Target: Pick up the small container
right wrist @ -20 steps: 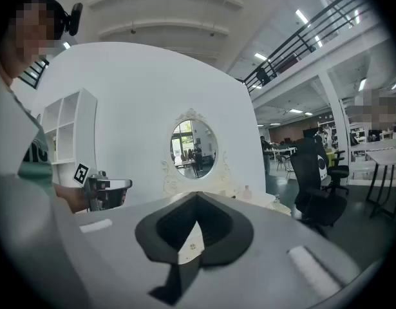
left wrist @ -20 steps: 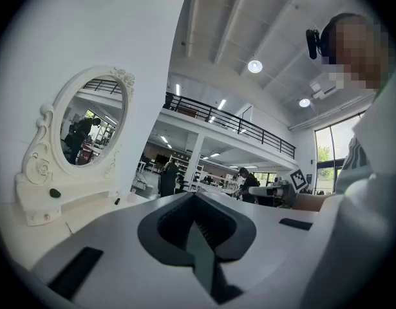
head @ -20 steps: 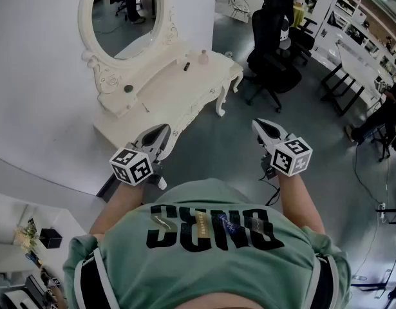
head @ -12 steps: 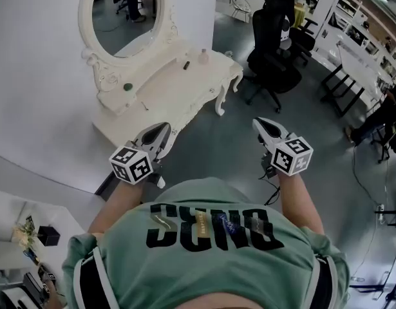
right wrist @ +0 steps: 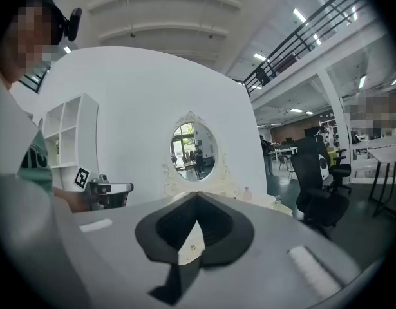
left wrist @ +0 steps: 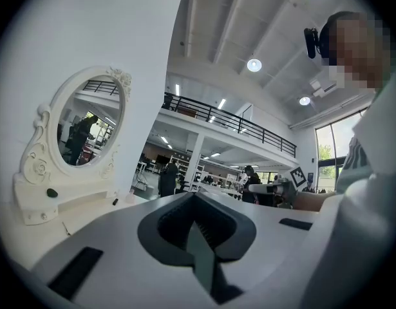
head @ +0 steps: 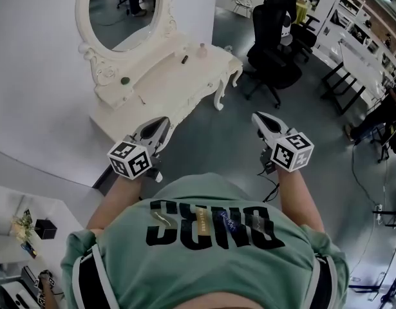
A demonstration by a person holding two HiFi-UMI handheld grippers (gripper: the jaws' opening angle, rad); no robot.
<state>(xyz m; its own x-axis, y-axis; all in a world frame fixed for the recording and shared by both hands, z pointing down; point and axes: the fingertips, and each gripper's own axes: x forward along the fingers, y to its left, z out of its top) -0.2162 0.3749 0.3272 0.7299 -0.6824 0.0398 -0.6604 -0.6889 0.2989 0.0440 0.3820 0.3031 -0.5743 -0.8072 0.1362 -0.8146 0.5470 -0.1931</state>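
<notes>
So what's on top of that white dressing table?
An oval mirror, a small pink bottle, a dark stick-shaped item and a green round object. The left tool covers its near edge.

Left gripper (left wrist: pixel 195 201) jaws together, empty; oval mirror (left wrist: pixel 88 131) far left.

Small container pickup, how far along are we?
Done: nothing visible. In hand: nothing; the left gripper and right gripper are both shut, empty, held near the body, short of the vanity table. Left: reach the table, where a pink bottle stands, open the fingers and grasp.
</notes>
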